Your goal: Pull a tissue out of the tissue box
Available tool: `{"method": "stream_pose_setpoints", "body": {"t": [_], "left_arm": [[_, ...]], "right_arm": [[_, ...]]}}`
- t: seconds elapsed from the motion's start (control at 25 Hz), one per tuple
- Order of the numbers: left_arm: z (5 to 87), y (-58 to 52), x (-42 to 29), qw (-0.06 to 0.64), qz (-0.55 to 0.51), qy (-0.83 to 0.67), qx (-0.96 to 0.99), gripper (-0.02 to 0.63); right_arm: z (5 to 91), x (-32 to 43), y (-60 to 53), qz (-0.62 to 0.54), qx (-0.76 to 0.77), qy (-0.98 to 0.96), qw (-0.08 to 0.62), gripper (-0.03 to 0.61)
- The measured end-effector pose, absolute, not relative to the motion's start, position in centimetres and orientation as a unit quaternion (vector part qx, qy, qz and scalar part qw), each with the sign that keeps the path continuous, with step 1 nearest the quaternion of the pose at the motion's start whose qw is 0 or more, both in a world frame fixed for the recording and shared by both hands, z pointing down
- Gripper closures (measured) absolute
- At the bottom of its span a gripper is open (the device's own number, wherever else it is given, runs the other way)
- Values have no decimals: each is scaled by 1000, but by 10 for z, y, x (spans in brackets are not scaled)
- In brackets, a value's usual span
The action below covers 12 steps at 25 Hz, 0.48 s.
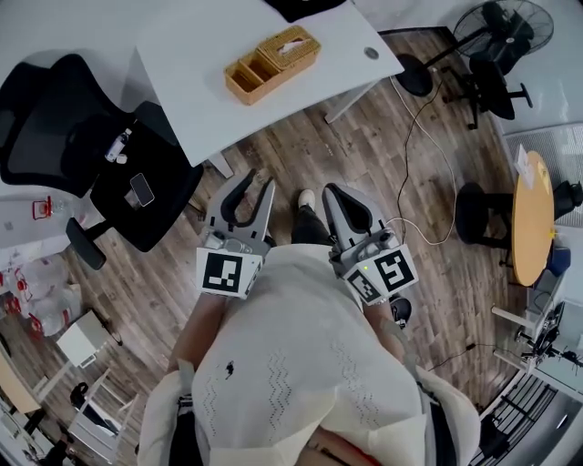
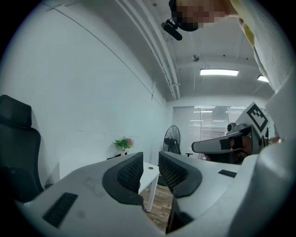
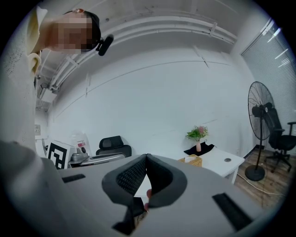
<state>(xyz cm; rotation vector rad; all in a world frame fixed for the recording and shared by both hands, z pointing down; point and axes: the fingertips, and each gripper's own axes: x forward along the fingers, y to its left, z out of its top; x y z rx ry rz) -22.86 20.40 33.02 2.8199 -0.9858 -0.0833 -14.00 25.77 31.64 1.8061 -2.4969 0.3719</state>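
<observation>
Left gripper point(image 1: 258, 187): I read the jaws slightly parted, with nothing between them. Tissue box point(image 1: 289, 47) sits on the white table point(image 1: 200, 100), well apart from both grippers. Right gripper point(image 1: 339, 196): I see the jaws pressed together at the tips, holding nothing.

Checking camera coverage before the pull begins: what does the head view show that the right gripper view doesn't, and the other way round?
Only the head view: a phone lying on the black chair, and the round wooden table.
Only the right gripper view: a potted plant on the white table, against the wall.
Both: the tissue box on that white table, the fan, the left gripper with its jaws apart, and the right gripper, jaws shut on nothing.
</observation>
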Motion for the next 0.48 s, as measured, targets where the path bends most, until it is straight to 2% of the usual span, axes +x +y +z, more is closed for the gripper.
{"method": "stream_pose_setpoints", "body": {"t": [0.48], "left_arm": [[332,190,-229,70,-20,-340,938,514]], "right_arm": [[317,-121,238,120,588,-799,12,577]]}}
